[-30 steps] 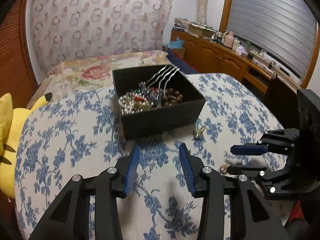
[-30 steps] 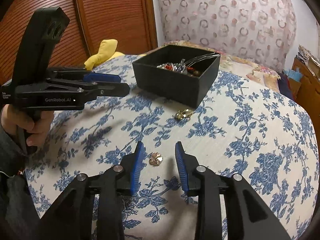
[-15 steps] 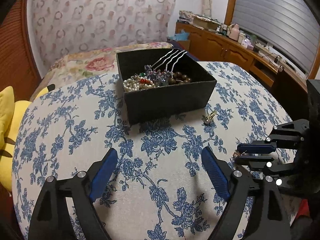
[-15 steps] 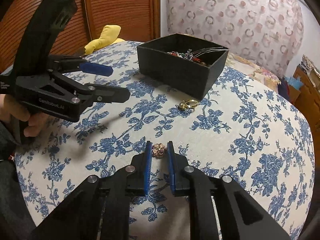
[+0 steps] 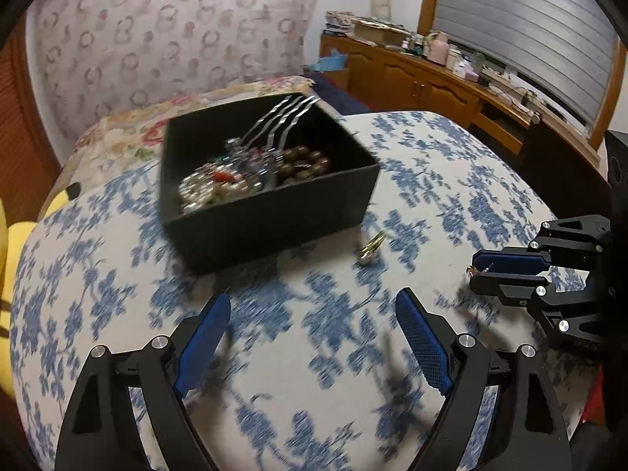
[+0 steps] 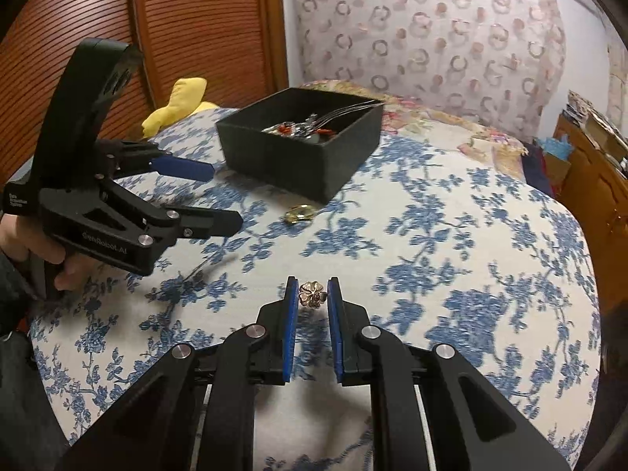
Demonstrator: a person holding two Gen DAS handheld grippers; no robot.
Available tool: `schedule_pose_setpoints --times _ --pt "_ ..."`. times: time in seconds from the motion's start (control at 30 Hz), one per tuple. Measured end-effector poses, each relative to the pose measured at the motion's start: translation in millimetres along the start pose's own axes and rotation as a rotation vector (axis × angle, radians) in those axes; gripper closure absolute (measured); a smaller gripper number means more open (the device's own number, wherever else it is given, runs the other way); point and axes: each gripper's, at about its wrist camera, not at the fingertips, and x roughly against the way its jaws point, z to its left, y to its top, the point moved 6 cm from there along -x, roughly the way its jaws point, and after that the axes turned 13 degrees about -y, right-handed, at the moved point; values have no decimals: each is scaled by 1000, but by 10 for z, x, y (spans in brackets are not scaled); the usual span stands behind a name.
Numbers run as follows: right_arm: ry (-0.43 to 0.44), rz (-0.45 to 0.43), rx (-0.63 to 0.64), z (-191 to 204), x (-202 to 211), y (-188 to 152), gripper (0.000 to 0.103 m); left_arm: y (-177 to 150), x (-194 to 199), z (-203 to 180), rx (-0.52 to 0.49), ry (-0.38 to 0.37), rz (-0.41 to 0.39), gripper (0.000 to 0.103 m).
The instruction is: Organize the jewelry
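Observation:
A black open box [image 5: 271, 212] holds beads, pearls and silver hair pins; it also shows in the right wrist view [image 6: 310, 157]. A gold ring-like piece [image 5: 371, 249] lies on the cloth just right of the box, and shows in the right wrist view [image 6: 300, 212]. My right gripper [image 6: 312, 294] is shut on a small gold flower brooch [image 6: 313, 294], held just above the cloth. My left gripper [image 5: 310, 322] is open wide and empty, hovering in front of the box.
The blue-flowered cloth [image 6: 451, 255] covers a round table. A yellow plush toy [image 6: 176, 106] sits at the far left edge. A wooden cabinet [image 5: 424, 82] with clutter stands at the right. A flowered cushion [image 5: 129, 137] lies behind the box.
My right gripper closed on the flower brooch and lifted it slightly. My left gripper opened wide and moved closer to the box.

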Motion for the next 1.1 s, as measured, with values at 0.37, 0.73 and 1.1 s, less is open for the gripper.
schedule_pose_setpoints --times 0.37,0.73,1.1 --pt "-3 -18 -39 -205 26 -19 86 246 -222 -330 -97 -41 32 30" --pt "-7 -19 -46 -272 29 -45 86 286 -435 -336 -119 -35 87 94" --pt "-18 -37 -35 -296 28 122 86 429 -69 -340 -108 -57 -11 94"
